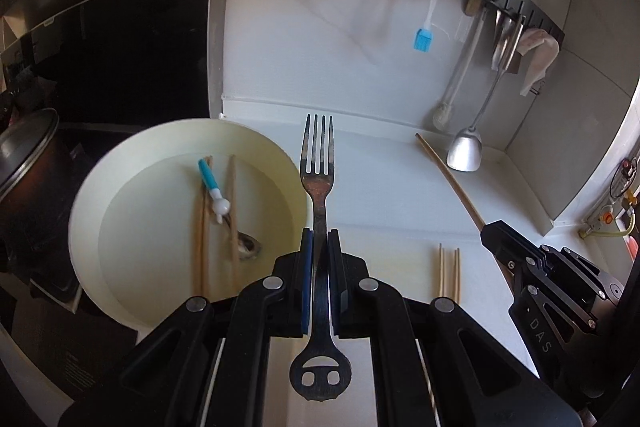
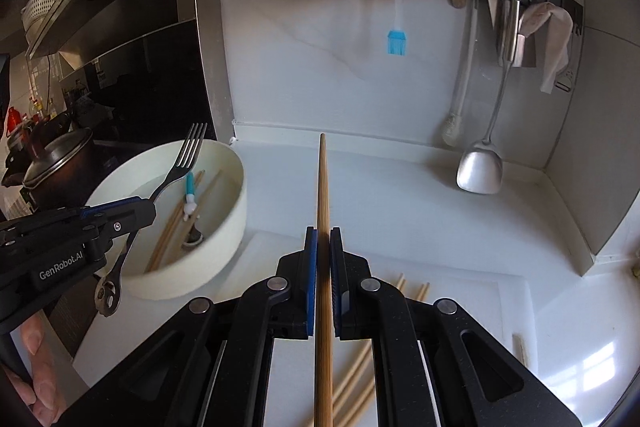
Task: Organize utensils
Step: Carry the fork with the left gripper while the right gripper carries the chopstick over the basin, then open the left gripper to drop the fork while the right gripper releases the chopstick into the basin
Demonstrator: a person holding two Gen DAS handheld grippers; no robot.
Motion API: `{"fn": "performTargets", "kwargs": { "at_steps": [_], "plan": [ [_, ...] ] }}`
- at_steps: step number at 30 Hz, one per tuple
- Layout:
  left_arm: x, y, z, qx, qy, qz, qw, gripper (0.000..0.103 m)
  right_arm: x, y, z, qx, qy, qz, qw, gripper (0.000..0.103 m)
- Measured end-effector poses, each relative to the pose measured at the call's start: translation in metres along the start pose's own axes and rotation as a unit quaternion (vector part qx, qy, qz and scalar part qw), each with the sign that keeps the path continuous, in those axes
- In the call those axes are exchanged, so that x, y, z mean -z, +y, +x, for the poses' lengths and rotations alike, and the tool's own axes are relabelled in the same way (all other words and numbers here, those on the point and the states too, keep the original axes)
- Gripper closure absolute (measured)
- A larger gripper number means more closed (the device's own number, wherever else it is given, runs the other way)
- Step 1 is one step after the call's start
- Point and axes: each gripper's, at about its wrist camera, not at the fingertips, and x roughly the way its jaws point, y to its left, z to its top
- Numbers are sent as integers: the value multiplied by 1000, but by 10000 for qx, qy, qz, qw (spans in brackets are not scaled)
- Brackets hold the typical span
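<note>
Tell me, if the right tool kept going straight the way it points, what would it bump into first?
Probably the white counter near the back wall: the right tool aims slightly downward, and the chopstick it grips would touch first. Depth is hard to judge.

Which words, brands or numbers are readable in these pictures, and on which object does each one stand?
"GenRobot.AI": white, on the left gripper body, right wrist view.
"DAS": on the right gripper body, left wrist view; possibly part of a longer word.
Device at the right edge: label too small to read.

Bowl (image 1: 92, 211) left of chopsticks (image 1: 450, 273) on counter (image 1: 384, 179)
</note>
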Motion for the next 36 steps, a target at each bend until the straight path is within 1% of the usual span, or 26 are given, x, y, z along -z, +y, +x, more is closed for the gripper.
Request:
{"fn": "performTargets", "kwargs": {
  "at_steps": [3,7,13,18,26,36],
  "plan": [
    [-17,30,3,-44,-53,72,10000,95,-16,29,18,-63,15,16,10000,97],
    [-32,71,15,-128,22,30,9999,95,-35,63,40,-188,35,-9,9998,97],
    [-37,122,31,-277,205,-167,9993,95,-51,104,77,-364,194,-44,9991,97],
    [-33,152,47,-328,395,-292,9983,95,-51,124,102,-419,425,-35,9982,97],
    [-27,179,69,-364,587,-440,9966,95,-43,140,136,-442,872,-36,9952,97],
    [-21,189,88,-334,781,-473,9953,95,-34,146,160,-425,1232,42,9915,97]
  ]
}}
